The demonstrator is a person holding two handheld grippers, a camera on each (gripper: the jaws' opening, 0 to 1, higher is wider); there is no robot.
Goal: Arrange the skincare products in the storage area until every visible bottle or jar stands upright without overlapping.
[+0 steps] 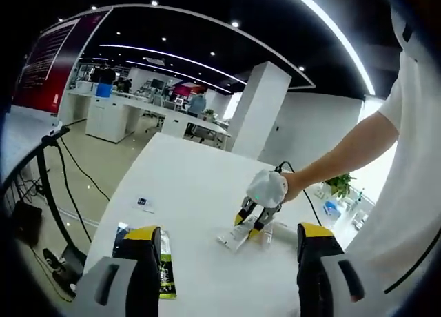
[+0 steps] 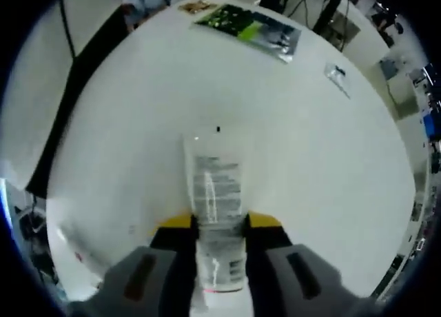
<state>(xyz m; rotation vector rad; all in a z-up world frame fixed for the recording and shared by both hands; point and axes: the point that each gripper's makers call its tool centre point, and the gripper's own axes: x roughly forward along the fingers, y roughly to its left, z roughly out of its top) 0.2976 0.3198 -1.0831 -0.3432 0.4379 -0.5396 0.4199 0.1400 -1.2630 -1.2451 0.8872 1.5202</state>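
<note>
While your right gripper point(image 2: 219, 229) pinches the tube point(image 2: 215, 193) lying flat on the table point(image 2: 124, 138), tilt it upright gently; your left gripper point(image 1: 227, 251) hangs wide open, empty.

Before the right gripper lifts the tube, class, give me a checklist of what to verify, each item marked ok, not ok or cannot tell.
1. Right gripper jaws astride the tube: ok.
2. Jaws gripping it firmly: cannot tell.
3. Tube upright: not ok, it lies flat on the table.
4. Table beyond the tube free for standing it: ok.
5. Left gripper away from the grasp: ok, open and holding nothing.
6. Green packet apart from the tube: ok, at the far edge.
</note>
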